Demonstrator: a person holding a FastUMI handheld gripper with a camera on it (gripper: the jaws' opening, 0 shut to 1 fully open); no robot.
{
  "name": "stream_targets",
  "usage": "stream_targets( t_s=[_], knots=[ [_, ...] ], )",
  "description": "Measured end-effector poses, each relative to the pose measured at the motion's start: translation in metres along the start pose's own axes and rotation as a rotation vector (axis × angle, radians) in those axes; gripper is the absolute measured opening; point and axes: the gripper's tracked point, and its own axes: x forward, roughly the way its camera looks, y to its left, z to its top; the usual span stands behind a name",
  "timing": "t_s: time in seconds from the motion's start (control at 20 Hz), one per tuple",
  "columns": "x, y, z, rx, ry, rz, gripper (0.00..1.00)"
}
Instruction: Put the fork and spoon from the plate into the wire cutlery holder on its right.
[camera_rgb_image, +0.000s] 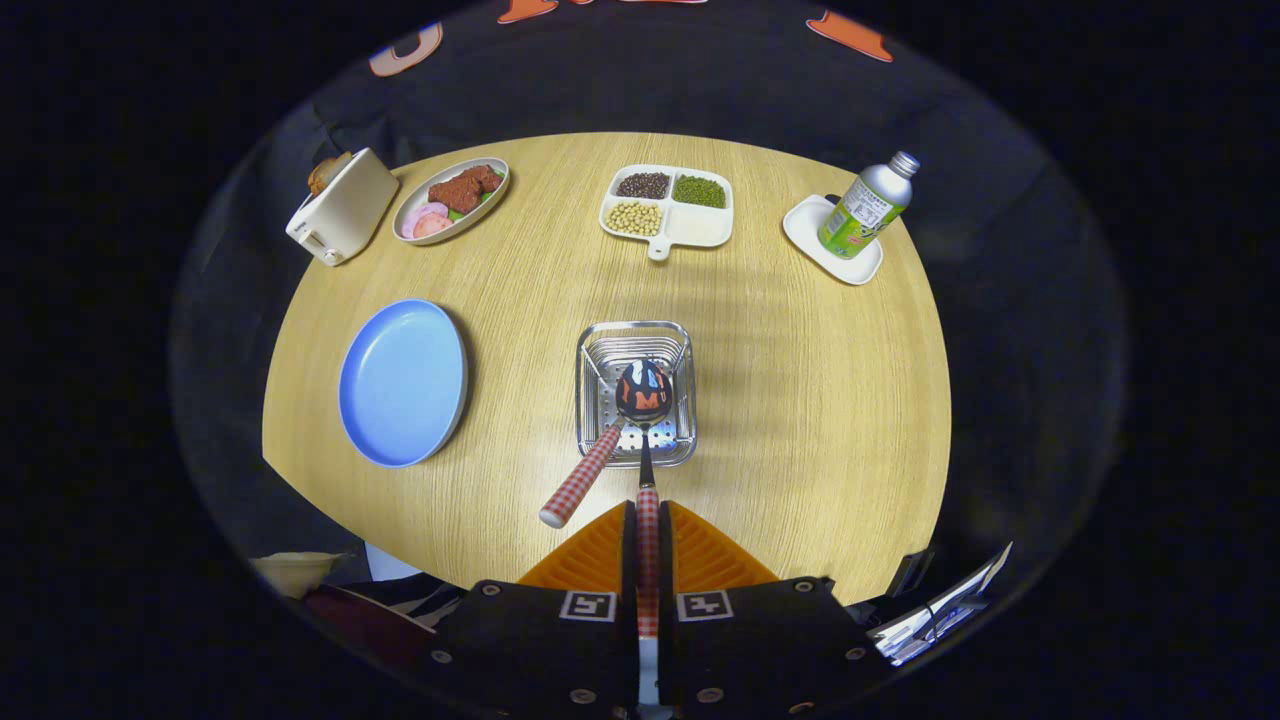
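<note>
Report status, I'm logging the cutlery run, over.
Gripper shut on spoon, bowl over wire holder. Fork already leaning in holder. Blue plate bare. Nothing in the way.

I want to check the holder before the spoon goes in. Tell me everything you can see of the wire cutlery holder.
The wire cutlery holder is a shiny metal basket, square with rounded corners, standing upright on the wooden table right of the blue plate. A checked-handled utensil already leans out over its near rim. The spoon, clamped by the gripper, hangs bowl-first over its opening.
</note>
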Motion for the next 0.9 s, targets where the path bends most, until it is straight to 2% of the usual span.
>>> stream_targets(
  t_s=[0.35, 0.6, 0.7, 0.8, 0.85, 0.9],
  knots=[
    [0.015, 0.005, 0.014, -0.003, 0.063, -0.004, 0.09],
    [0.014, 0.012, 0.023, 0.031, 0.06, 0.036, 0.14],
    [0.008, 0.015, 0.035, 0.068, 0.011, 0.063, 0.21],
    [-0.001, 0.018, 0.051, 0.132, -0.062, 0.098, 0.38],
    [-0.008, 0.018, 0.06, 0.161, -0.107, 0.114, 0.51],
    [-0.016, 0.017, 0.068, 0.184, -0.157, 0.121, 0.57]
  ],
)
